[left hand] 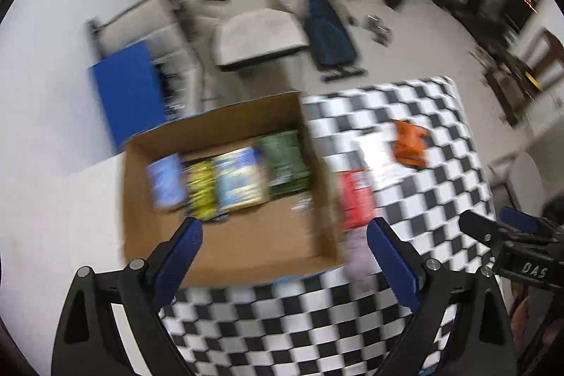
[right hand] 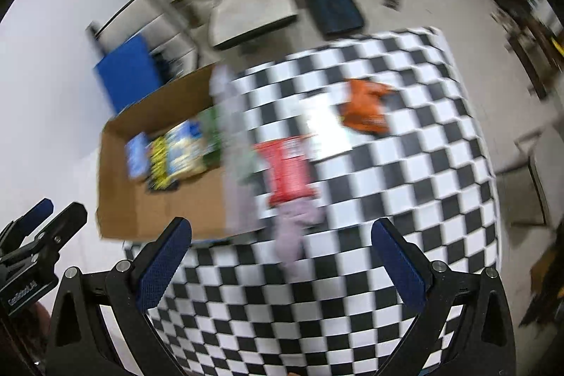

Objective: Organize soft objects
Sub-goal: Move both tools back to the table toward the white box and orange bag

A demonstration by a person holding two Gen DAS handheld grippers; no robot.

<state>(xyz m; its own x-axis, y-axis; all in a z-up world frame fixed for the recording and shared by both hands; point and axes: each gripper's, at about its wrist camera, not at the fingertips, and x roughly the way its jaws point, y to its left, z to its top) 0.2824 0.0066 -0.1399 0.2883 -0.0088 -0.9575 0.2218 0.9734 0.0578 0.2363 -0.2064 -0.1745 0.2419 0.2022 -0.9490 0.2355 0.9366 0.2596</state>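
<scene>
Four soft packets stand in a row at the far side of the cardboard box (left hand: 225, 235): a blue one (left hand: 165, 182), a yellow-green one (left hand: 201, 189), a light blue one (left hand: 239, 177) and a dark green one (left hand: 285, 164). Just beside the box on the checkered bench (right hand: 405, 164) lies a red packet (right hand: 289, 168), touching a pale lilac packet (right hand: 294, 235). A white packet (right hand: 328, 129) and an orange packet (right hand: 366, 108) lie farther out.

The left hand-held gripper (left hand: 283, 242) hangs over the box's near edge, jaws wide and empty. The right hand-held gripper (right hand: 282, 242) is equally wide and empty above the lilac packet.

The next pick looks like red or lilac. I'd pinch across the packet's middle, lift clear of the box wall, and stand it upright against the row.

Everything is blurred; only "DAS" on the right tool's body reads.
</scene>
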